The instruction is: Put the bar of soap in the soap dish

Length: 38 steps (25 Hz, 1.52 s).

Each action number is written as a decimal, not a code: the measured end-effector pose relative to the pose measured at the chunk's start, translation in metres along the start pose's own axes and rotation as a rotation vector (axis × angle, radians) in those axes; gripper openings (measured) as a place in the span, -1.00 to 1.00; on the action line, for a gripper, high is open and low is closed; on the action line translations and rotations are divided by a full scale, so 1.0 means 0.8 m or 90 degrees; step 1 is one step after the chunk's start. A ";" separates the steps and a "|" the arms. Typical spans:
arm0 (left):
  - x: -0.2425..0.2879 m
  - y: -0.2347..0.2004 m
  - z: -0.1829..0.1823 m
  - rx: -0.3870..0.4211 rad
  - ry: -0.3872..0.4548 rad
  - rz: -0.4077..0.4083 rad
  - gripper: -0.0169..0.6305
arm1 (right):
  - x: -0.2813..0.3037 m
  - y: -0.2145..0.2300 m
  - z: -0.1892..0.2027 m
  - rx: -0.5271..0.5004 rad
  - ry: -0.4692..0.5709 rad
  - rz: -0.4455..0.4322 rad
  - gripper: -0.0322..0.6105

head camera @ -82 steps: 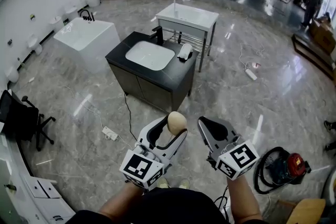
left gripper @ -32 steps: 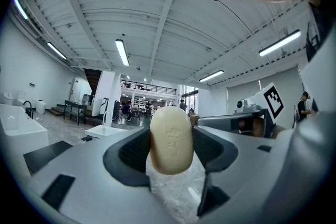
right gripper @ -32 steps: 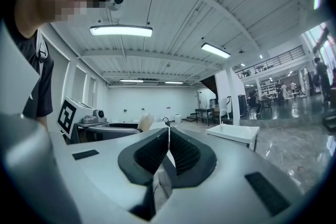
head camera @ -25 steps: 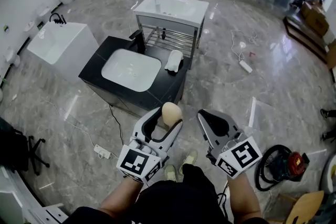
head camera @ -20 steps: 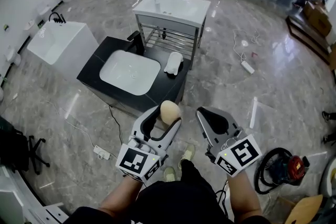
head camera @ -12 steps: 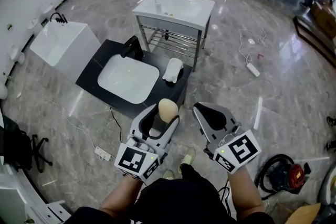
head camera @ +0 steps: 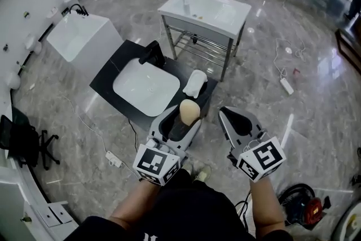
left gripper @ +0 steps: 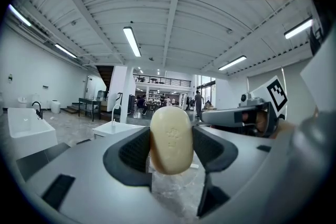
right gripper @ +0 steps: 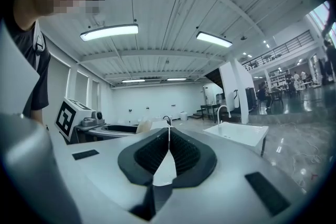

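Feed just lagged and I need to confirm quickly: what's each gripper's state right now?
Left gripper: closed on the bar of soap, gripped at its sides.
Right gripper: closed, nothing between its jaws.

Black vanity (head camera: 179,68) closer — bar of soap (head camera: 189,112) now over its corner.

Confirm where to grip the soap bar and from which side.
By its two long narrow edges, low on the oval, coming from its bottom end. The left gripper holds the soap bar that way: upright, stamped broad face showing, rounded top clear of the jaws, probably free to go down first.
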State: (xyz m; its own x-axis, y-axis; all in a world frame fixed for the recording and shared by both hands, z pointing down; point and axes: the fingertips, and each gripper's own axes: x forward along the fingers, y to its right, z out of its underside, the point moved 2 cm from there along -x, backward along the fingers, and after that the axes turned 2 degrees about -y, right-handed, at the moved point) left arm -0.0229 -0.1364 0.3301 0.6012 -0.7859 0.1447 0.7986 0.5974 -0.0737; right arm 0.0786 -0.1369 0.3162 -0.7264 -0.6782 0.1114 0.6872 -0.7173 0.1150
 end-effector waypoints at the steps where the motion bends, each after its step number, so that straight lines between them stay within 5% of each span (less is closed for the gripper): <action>1: 0.008 -0.003 0.000 0.000 0.001 -0.001 -0.14 | 0.006 0.008 -0.001 0.001 0.001 0.000 -0.87; 17: 0.148 -0.111 0.060 0.012 -0.029 -0.015 -0.14 | 0.133 0.105 0.036 0.037 -0.017 0.014 -0.87; 38: 0.297 -0.220 0.246 0.006 -0.128 -0.034 -0.14 | 0.246 0.207 0.163 0.101 -0.086 0.029 -0.87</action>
State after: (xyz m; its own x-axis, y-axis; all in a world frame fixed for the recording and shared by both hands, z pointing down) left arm -0.0262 -0.3963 0.5716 0.5390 -0.7695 0.3425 0.8286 0.5575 -0.0514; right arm 0.0500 -0.3683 0.4863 -0.6948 -0.6742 0.2506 0.7191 -0.6447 0.2594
